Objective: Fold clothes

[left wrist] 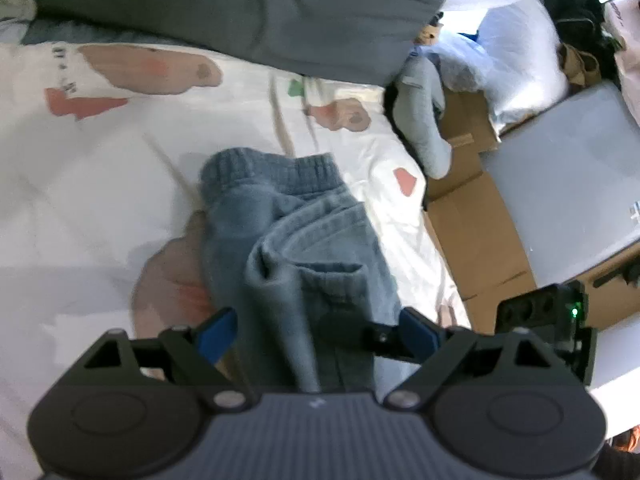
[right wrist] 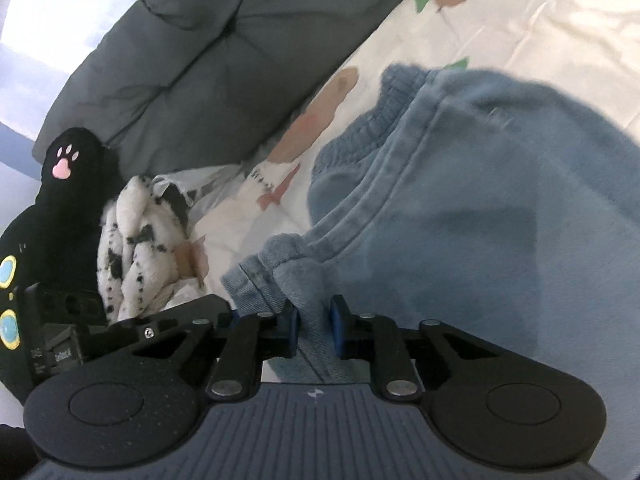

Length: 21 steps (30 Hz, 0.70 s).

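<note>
the faded blue ribbed-hem cotton sweatshirt (left wrist: 288,216) lay bunched on the white cartoon-print bedsheet (left wrist: 80,200), below the grey quilted cushion (left wrist: 248,12). the left gripper (left wrist: 320,332) had its jaws spread wide, cloth draped between them. the right gripper (right wrist: 314,330) was clamped on a sweatshirt fold.

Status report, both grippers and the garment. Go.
Left gripper open, blue sweatpants draped between its fingers. Right gripper shut on the sweatpants' hem. Sweatpants bunched on printed bedsheet. Nothing blocking; grey cushion beyond.
</note>
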### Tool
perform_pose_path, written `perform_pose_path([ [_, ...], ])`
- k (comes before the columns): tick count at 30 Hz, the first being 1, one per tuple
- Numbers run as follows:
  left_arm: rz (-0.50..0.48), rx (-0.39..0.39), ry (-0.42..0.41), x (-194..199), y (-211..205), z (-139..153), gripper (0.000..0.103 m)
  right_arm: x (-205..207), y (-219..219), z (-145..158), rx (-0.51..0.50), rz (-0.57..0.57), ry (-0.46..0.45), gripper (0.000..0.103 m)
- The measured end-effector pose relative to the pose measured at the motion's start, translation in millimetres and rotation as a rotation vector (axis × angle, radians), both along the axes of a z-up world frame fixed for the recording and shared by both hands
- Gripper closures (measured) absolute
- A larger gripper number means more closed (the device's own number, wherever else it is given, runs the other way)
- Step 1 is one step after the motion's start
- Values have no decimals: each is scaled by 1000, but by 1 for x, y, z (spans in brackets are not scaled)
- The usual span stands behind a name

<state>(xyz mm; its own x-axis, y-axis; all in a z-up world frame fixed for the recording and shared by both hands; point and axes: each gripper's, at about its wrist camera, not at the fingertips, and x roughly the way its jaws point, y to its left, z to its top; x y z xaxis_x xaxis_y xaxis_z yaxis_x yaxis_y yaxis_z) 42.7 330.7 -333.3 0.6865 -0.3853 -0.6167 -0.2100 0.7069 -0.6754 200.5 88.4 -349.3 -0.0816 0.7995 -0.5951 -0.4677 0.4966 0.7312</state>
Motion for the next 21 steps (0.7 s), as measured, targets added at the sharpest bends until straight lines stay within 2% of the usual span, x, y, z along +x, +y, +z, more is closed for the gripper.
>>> perform_pose_path([
  [3, 16, 11, 16, -8, 7, -3, 13, -9, 11, -6, -28, 18, 11, 84],
  [5, 27, 13, 32, -12, 11, -7, 13, -11, 14, -9, -35, 30, 26, 78],
  [7, 38, 24, 40, -15, 14, -9, 14, -12, 14, -12, -30, 41, 45, 64],
  [8, 44, 29, 41, -15, 16, -9, 14, -10, 12, -10, -24, 40, 46, 64],
  [10, 52, 35, 38, -15, 17, -9, 14, -5, 6, -7, -10, 38, 49, 56],
  [17, 45, 16, -14, -12, 15, -2, 16, 14, -13, 6, 36, 31, 58, 55],
  [19, 46, -4, -13, -12, 17, -3, 16, 21, -19, 9, 53, 13, 62, 50],
  [21, 37, -24, -8, -11, 18, -6, 15, 28, -24, 13, 57, -6, 58, 50],
])
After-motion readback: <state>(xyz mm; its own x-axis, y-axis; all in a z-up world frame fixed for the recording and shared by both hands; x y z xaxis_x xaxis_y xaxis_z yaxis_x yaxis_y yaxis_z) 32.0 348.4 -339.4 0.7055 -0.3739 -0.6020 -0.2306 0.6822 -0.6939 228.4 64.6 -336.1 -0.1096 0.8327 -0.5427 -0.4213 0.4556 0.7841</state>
